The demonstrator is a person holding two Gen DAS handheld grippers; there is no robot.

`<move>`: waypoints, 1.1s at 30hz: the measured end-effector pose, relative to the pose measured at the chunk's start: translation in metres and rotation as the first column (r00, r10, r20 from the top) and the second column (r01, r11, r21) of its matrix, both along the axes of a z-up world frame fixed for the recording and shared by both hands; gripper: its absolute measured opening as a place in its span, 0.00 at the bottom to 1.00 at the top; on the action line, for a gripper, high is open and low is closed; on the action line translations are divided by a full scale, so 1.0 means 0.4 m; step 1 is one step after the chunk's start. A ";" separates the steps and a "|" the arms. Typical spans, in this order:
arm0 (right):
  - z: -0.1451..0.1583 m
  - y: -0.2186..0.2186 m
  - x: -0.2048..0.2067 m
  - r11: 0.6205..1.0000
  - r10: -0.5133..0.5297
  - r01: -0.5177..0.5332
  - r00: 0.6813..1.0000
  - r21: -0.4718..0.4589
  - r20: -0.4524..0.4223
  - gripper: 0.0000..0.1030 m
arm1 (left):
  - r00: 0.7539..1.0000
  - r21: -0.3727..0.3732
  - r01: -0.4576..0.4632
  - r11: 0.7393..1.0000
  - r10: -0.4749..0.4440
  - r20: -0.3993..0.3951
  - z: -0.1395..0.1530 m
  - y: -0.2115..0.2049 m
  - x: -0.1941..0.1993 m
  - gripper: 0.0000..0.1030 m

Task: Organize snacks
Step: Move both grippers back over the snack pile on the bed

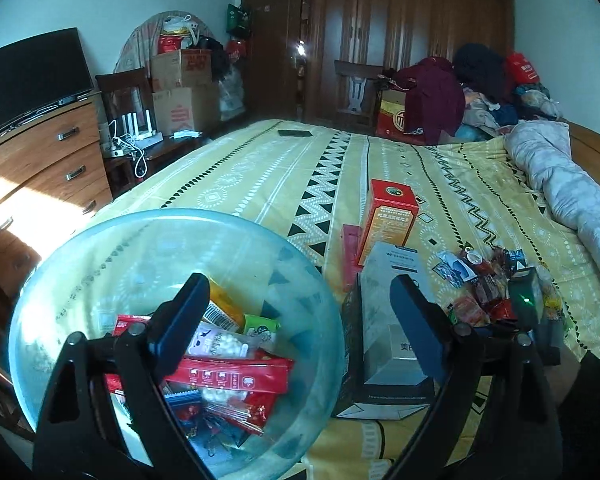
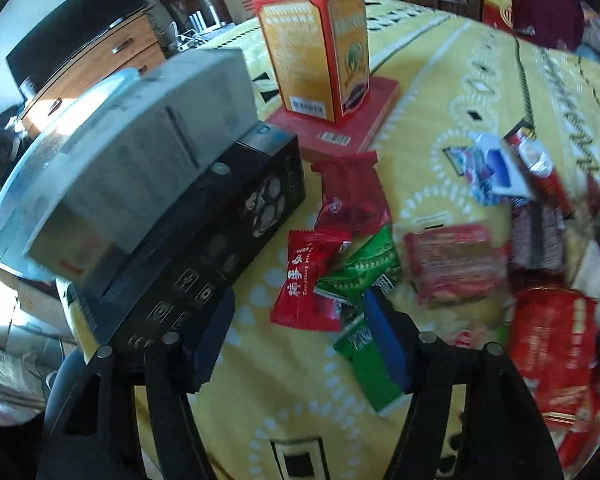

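Right wrist view: right gripper (image 2: 300,332), jaws released, hovers over loose packets (image 2: 312,280); left gripper (image 1: 300,320), also released, hangs above bowl (image 1: 60,264); next, judged: grasp one packet.

Black TV (image 1: 28,76) on wooden dresser (image 1: 40,164), upper left of frame. Cardboard boxes (image 1: 182,88) stacked behind. Dark wardrobe (image 1: 412,36) at top. Phone (image 1: 295,133) on yellow bedsheet (image 1: 260,176). Grey blanket (image 1: 560,176) at right.
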State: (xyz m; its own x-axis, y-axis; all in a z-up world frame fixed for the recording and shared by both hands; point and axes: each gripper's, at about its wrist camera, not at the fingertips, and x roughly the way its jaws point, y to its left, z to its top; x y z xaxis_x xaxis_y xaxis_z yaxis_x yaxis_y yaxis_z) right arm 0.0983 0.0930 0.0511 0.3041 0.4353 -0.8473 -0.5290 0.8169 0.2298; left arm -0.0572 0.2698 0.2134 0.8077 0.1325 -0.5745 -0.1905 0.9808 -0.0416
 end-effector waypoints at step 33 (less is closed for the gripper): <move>0.016 -0.012 0.106 0.994 -0.107 0.107 0.994 -0.011 0.012 0.74 | 0.996 -0.030 0.077 0.997 -0.078 -0.035 -0.030 -0.077 0.007 0.92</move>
